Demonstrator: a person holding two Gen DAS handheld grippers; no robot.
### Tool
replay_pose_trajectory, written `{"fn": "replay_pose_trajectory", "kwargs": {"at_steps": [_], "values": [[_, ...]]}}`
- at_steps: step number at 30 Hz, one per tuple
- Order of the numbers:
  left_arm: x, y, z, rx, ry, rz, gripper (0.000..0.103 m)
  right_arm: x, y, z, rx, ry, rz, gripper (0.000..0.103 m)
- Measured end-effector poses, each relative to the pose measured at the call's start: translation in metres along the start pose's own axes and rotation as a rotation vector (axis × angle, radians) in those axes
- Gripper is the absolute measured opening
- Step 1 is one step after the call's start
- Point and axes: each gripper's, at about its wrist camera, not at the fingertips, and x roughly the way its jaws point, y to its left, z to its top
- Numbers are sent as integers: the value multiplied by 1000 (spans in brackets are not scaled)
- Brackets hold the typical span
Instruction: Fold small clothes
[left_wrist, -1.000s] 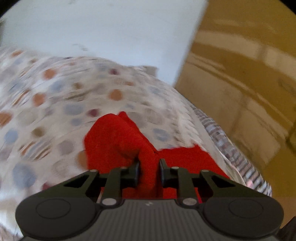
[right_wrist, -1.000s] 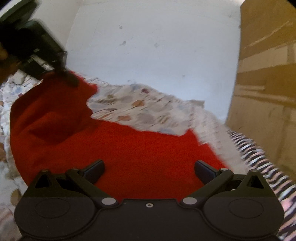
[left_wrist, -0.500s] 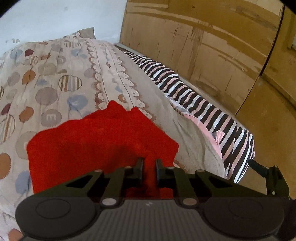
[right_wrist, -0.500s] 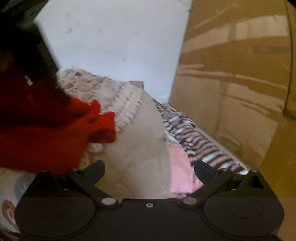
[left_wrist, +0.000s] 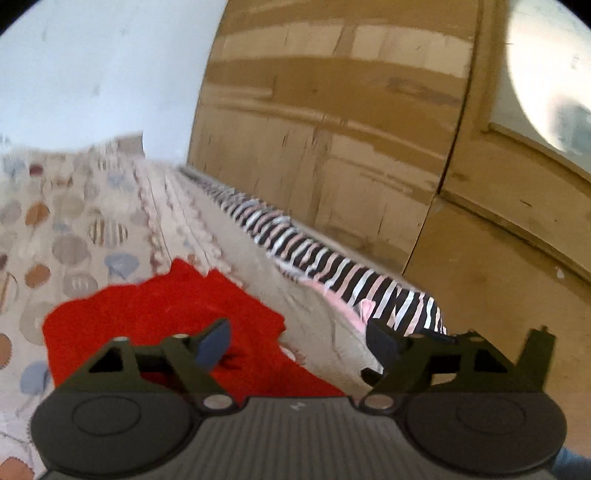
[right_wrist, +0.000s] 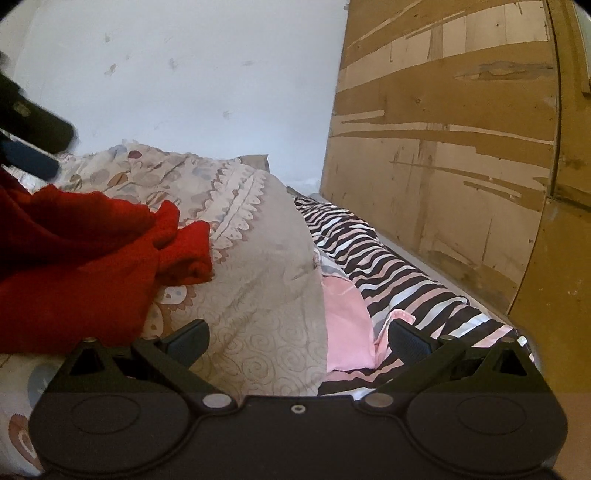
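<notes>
Red garment (left_wrist: 159, 314) lying folded on the bed's patterned quilt (left_wrist: 74, 229), near the right edge. Left gripper (left_wrist: 297, 341) spread wide just above it, holding nothing; right gripper (right_wrist: 299, 338) wide too, empty, over bare quilt beside the cloth. Risk: loose top flap bunched toward the edge, likely to spring open or slide off the quilt's slope. Striped sheet (right_wrist: 388, 266) and pink cloth (right_wrist: 347, 328) alongside, wooden wardrobe (right_wrist: 461, 147) crowding that side.

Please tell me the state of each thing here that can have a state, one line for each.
Left claw: open, holding nothing.
Right claw: open, holding nothing.
Red garment: lying on the bed, not held, its right end bunched up.
Patterned quilt: spread over the bed.
Striped sheet: rumpled along the wooden panel.
</notes>
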Motion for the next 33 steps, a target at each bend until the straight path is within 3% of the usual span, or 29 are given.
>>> {"fn": "replay_pose_trajectory", "kwargs": {"at_steps": [2,4,12,16,18,22,25,29,33], "values": [[-15,-5,-5,-5,-26,26,89,-2,0,0,-5,7,-1,103],[-30,-6,-9,-38,-39,116,103,-3,0,1,-7,9,3,103],[-79,10,-26,-104,-111,315,103,2,0,16,11,30,118,103],[-94,20,-35,-125,-169,353,103,1,2,37,47,-4,199,103],[-94,24,-41,-114,-144,378,103,3,4,49,80,-17,272,103],[-75,34,-52,-44,-78,391,103,22,5,78,172,-20,506,103],[-60,40,-62,17,-34,421,102,52,13,102,216,78,644,103],[-59,41,-70,-5,-47,370,102,80,27,121,248,148,772,102],[-55,40,-73,19,-36,329,89,105,47,125,289,240,843,98]]}}
